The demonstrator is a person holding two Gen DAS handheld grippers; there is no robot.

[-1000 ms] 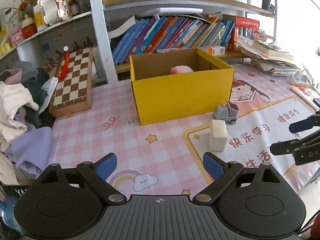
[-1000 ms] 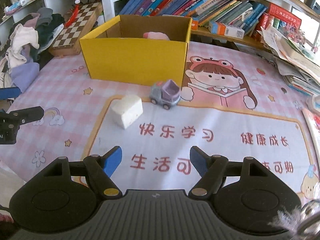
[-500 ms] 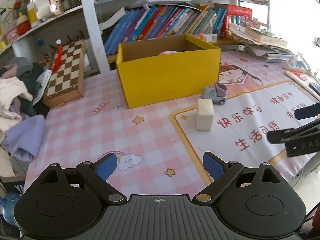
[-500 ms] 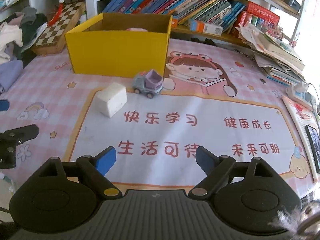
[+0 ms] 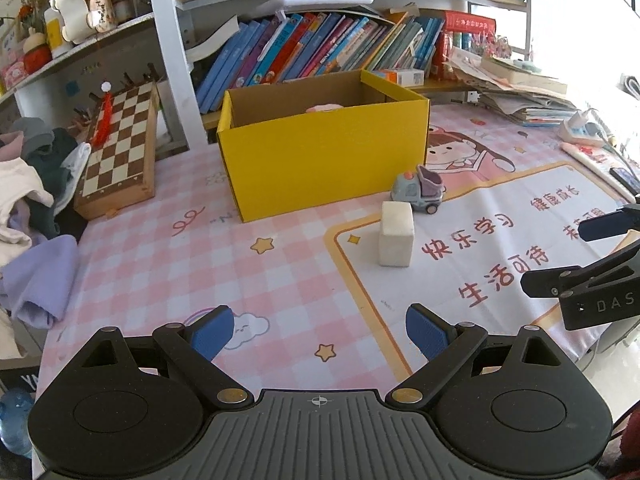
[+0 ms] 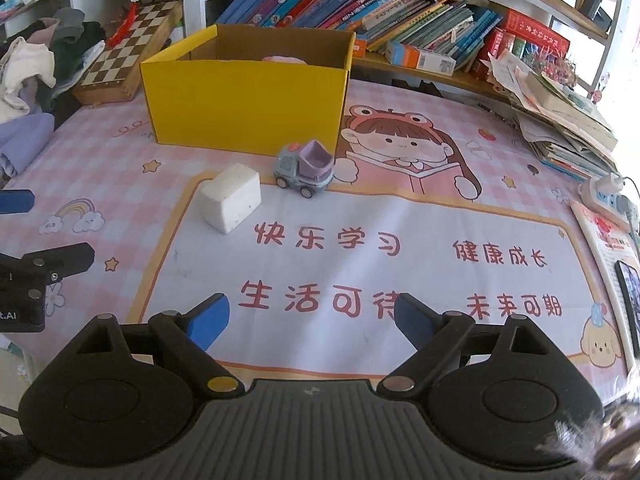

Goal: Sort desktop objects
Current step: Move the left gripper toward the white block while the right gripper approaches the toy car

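Observation:
A yellow cardboard box (image 5: 324,164) (image 6: 248,100) stands open-topped on the pink mat, with a pink object (image 5: 324,108) (image 6: 284,59) inside. In front of it sit a white block (image 5: 396,236) (image 6: 231,202) and a small grey and purple toy truck (image 5: 420,192) (image 6: 305,170). My left gripper (image 5: 318,330) hangs open above the near part of the mat, well short of the block. My right gripper (image 6: 310,316) is open too, over the printed red characters, nothing between its fingers. Each gripper shows at the edge of the other's view.
A wooden chessboard (image 5: 120,156) leans at the left by a pile of clothes (image 5: 28,208). Books line the shelf (image 5: 320,52) behind the box. Stacked papers (image 6: 560,120), a power strip (image 6: 612,196) and a phone (image 6: 630,296) lie at the right.
Both grippers drew back from the box over the last second, then the left tilted and edged forward slightly. The block, truck and box have not moved. Both stayed open.

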